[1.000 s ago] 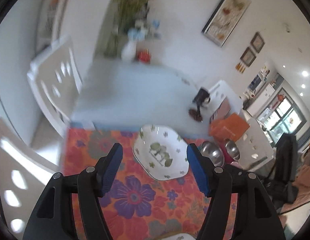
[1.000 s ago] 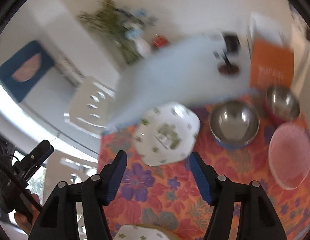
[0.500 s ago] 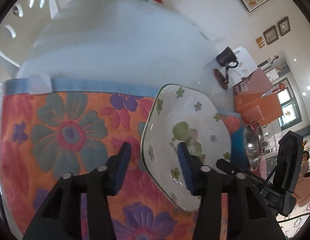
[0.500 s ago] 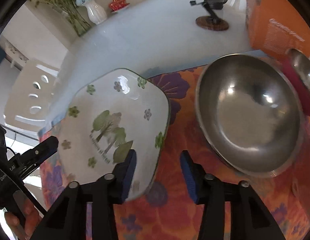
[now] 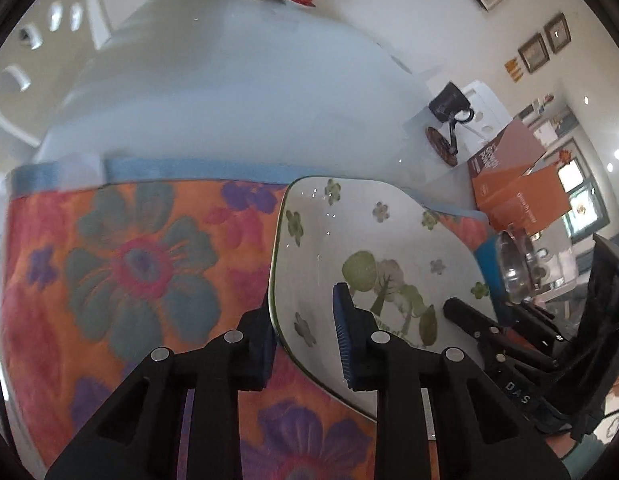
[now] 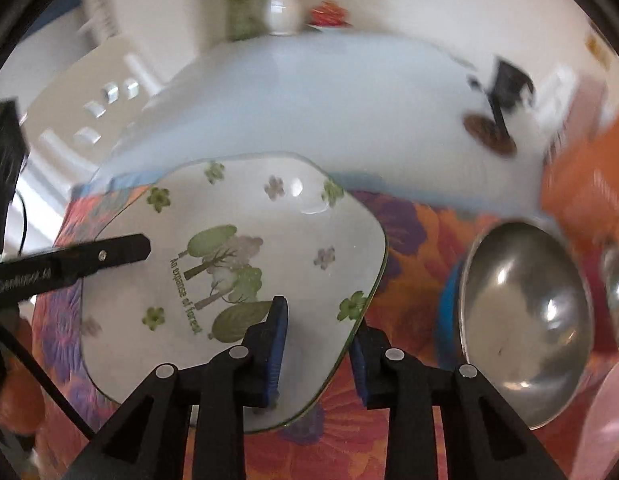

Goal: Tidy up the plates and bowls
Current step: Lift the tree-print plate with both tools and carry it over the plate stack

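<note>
Left claw (image 5: 305, 340) pinches the floral plate's (image 5: 373, 240) left rim, right claw (image 6: 319, 354) clamps its opposite edge; steel bowl (image 6: 525, 320) sits just right of that claw.

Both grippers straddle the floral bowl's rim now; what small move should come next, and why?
Probably close both grippers fully and lift together. The left gripper and right gripper each have one blue pad inside the white square bowl with green tree print and one outside, on opposite edges, while it seems to rest on the orange floral cloth.
</note>
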Action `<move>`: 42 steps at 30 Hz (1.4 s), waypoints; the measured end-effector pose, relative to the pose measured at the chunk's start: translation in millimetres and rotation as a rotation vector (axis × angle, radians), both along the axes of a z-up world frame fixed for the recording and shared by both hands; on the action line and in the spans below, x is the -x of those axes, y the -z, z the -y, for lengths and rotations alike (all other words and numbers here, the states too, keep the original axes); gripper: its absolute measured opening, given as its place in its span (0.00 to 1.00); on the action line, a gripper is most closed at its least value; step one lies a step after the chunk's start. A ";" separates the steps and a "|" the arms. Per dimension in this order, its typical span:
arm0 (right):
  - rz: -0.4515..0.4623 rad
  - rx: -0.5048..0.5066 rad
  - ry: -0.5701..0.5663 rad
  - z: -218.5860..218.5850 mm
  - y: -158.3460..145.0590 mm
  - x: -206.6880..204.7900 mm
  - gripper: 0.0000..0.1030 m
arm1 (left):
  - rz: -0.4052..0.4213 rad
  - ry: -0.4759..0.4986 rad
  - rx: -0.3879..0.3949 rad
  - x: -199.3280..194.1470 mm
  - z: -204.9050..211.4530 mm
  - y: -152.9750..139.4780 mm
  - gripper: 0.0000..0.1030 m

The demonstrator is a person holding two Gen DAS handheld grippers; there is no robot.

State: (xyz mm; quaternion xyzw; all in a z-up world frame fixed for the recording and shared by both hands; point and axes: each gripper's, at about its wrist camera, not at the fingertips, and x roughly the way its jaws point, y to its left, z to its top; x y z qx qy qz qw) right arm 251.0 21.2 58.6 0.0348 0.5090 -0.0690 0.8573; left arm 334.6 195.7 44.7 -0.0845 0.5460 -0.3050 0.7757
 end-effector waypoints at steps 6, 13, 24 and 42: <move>-0.044 -0.026 -0.121 -49.2 -1.6 13.7 0.27 | -0.036 -0.086 -0.069 23.0 -52.3 7.3 0.22; -0.081 -0.164 -0.190 -59.2 15.5 25.7 0.27 | -0.042 -0.129 -0.023 23.8 -79.2 12.6 0.22; -0.095 -0.271 -0.111 -33.9 31.0 -29.4 0.32 | -0.040 -0.147 -0.042 24.1 -60.9 14.8 0.25; -0.007 -0.336 -0.087 -54.5 -67.3 34.7 0.32 | 0.174 -0.228 0.032 107.8 -89.5 -109.9 0.25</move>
